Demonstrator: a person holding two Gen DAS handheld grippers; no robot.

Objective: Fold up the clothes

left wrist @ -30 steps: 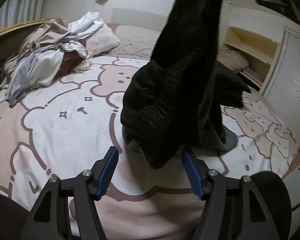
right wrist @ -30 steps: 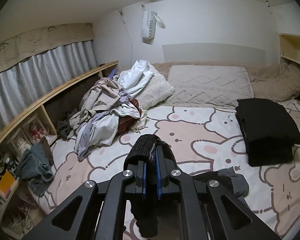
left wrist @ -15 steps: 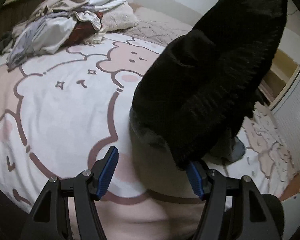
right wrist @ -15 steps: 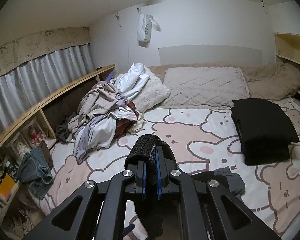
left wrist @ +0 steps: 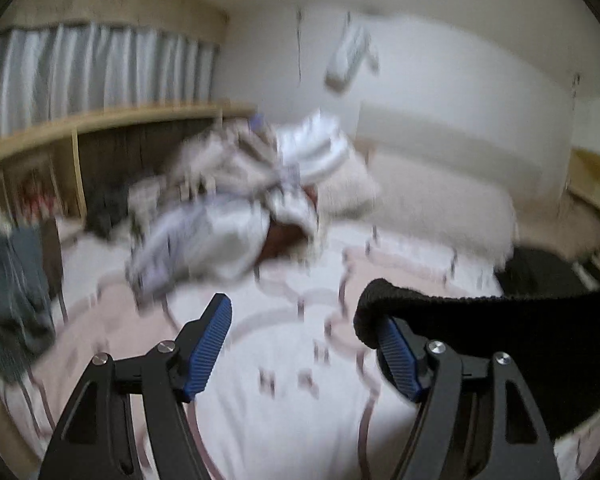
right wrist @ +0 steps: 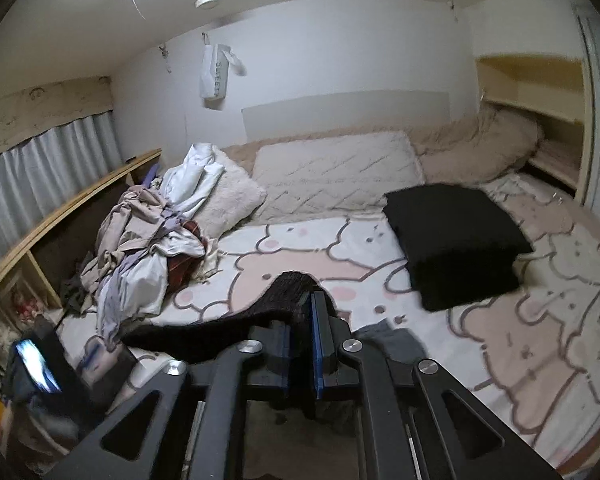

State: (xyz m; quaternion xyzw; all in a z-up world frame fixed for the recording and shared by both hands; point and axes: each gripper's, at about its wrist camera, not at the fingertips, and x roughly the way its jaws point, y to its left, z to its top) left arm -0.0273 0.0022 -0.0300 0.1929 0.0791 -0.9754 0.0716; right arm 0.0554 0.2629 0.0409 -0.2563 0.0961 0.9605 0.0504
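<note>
Blur covered most of the left wrist view; the left gripper [left wrist: 304, 344] stood with its jaws wide, having just been opening, and nothing was clamped between them; the black knit garment [left wrist: 500, 328] lay draped over the tip of the finger on the right of the picture and stretched away to the right edge, while the other blue-padded finger [left wrist: 210, 346] stood bare and well apart from the cloth; beyond the fingers lay the cartoon-printed bedspread [left wrist: 284, 400], a heap of unfolded clothes [left wrist: 228, 216] near the wooden shelf [left wrist: 100, 120], and grey curtains [left wrist: 92, 68] above it.

In the right wrist view, which was sharp, the right gripper [right wrist: 302, 320] was pinched narrowly on the black knit garment [right wrist: 236, 324]; a ribbed edge of the cloth rose above the fingertips and the rest trailed off to the left and down between the fingers; ahead on the bedspread [right wrist: 500, 340] sat a stack of folded black clothes [right wrist: 456, 236], well apart from the gripper; the unfolded heap [right wrist: 152, 248] lay at the left beside a fluffy pillow [right wrist: 228, 196]; a quilted beige pillow [right wrist: 336, 172] lay against the far wall.
</note>
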